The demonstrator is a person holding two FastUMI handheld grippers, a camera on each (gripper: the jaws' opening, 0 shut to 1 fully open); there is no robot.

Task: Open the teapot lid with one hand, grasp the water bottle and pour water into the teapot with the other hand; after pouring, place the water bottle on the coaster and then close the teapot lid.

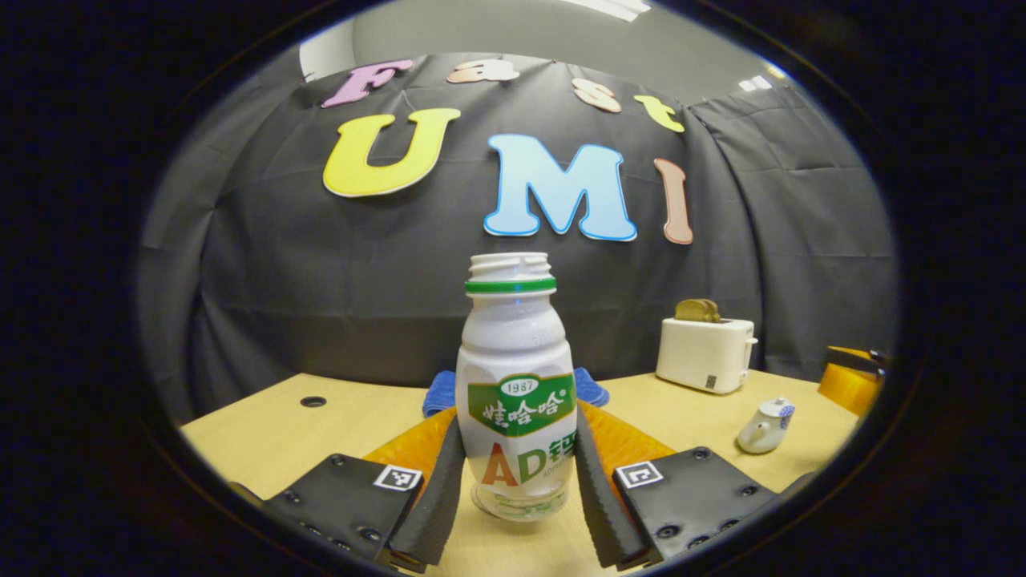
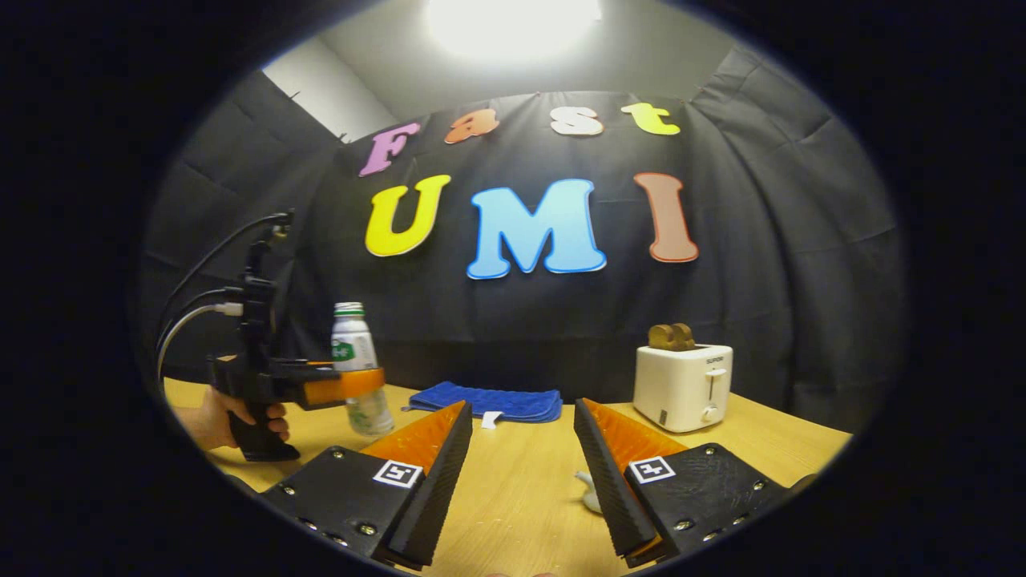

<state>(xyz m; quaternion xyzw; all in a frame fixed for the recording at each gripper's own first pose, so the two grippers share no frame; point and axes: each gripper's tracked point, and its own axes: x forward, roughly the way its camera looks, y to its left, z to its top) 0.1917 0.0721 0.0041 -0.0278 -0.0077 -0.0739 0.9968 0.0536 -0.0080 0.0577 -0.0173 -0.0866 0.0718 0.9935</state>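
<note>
1. The jaws of the left gripper stand narrowly apart, closed in on the lower body of the water bottle, one finger against each side; the bottle stands upright with its base on the counter
2. The jaws of the right gripper are wide open and hold nothing, with bare counter between them
3. In the right gripper view the teapot is mostly hidden behind a finger, only a pale bit showing; in the left gripper view it sits small at the right, lid on
4. The bottle is white, green-banded at the neck, cap off
5. A toaster and a blue cloth sit farther back
</note>
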